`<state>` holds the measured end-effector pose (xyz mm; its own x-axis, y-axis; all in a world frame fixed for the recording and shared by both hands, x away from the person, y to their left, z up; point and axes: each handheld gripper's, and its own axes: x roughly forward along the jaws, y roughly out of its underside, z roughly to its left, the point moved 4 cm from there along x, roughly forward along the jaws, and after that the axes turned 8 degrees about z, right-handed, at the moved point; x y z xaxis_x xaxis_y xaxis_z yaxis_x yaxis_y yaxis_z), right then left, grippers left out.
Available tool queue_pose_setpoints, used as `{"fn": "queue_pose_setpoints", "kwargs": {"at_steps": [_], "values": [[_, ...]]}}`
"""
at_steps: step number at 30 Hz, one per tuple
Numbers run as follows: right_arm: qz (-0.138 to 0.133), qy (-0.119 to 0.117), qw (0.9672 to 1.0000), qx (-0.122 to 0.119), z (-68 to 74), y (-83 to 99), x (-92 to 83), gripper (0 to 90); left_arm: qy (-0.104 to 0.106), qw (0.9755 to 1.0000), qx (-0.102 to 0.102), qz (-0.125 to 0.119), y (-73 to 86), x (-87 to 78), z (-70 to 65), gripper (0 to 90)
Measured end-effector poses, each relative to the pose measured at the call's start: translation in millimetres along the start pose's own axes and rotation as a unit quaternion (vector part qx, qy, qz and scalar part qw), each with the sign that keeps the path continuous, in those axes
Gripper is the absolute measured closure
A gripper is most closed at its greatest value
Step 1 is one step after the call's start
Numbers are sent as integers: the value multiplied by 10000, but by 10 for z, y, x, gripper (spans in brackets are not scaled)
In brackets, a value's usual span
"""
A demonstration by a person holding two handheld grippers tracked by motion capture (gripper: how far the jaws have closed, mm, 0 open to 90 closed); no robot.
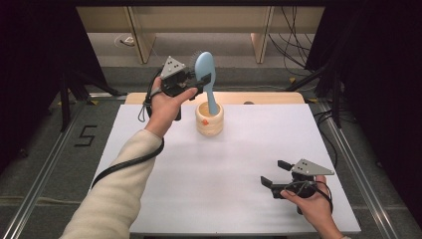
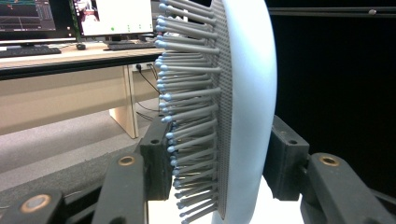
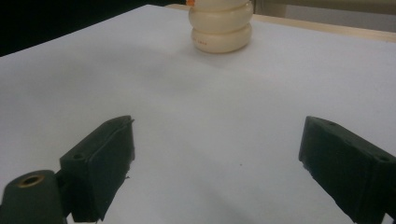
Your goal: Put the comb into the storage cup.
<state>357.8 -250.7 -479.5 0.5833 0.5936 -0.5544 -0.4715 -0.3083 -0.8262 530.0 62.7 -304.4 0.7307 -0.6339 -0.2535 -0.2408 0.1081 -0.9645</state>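
A light blue hairbrush (image 1: 206,77) stands upright with its handle down inside a cream ribbed holder (image 1: 209,118) at the back of the white table. My left gripper (image 1: 203,80) is shut on the brush head, one pad against the grey bristles (image 2: 187,121) and the other against the smooth back (image 2: 252,107). Near the front right of the table my right gripper (image 1: 273,172) hovers open with nothing between its pads (image 3: 100,163); it faces the cream holder (image 3: 220,24) across bare table.
The white table top (image 1: 224,174) ends in a wooden strip at the back. Beyond it are desk legs, loose cables on the floor and dark curtains at both sides. Monitors and a keyboard (image 2: 28,50) stand on a desk in the left gripper view.
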Motion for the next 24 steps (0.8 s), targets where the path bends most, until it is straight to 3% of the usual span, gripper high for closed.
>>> {"fn": "queue_pose_setpoints", "kwargs": {"at_steps": [24], "values": [[-7,-20,10000,-7,-7,3,7,145,-131,9999,21,25,28,123,95,506]]}}
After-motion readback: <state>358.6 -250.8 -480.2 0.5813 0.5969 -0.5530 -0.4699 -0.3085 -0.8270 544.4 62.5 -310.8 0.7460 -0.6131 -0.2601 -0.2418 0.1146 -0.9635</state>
